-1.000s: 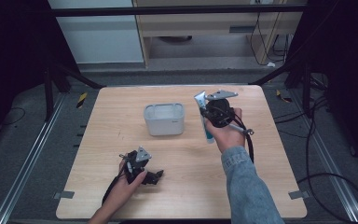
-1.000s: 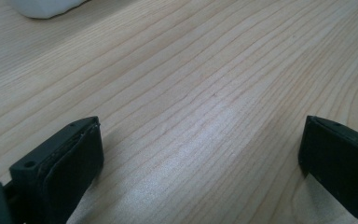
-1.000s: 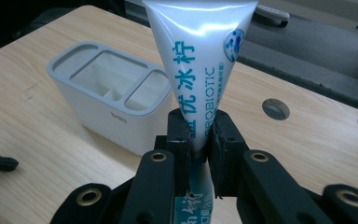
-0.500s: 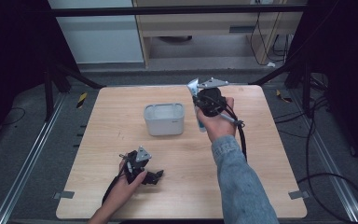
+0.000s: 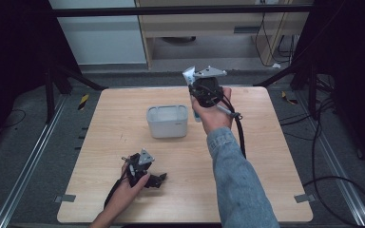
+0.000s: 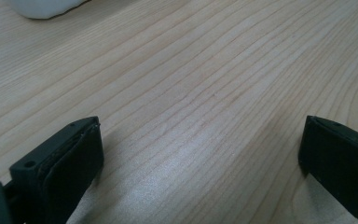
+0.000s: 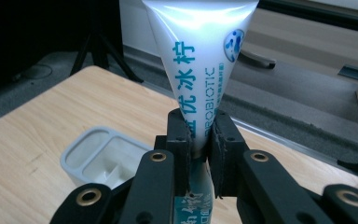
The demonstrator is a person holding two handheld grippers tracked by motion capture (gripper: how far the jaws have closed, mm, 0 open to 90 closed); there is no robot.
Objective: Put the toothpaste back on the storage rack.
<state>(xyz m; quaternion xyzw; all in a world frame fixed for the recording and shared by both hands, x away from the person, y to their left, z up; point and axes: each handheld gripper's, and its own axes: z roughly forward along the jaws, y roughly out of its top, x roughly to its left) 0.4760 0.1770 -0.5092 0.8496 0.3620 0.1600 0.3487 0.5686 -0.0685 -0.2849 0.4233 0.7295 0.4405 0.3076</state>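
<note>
Tube [image 7: 200,60]: clamped upright in your right hand-held gripper [image 7: 200,140], raised beside the grey tray [image 5: 167,121]. Left hand-held gripper [image 6: 200,154] gapes empty on the table [image 5: 275,142]. Next, probably: lower it into the tray.

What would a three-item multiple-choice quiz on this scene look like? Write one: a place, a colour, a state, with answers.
1. Where is the grey container?
A. mid-table B. on the floor C. in the left gripper

2. What colour is the print on the tube?
A. red B. blue-teal C. black

3. How is the left gripper?
A. shut on the tube B. shut on nothing C. open over bare wood

Answers: 1 A, it sits on the table; 2 B, teal letters on white; 3 C, its jaws stand wide apart, while the right gripper clamps the tube.
</note>
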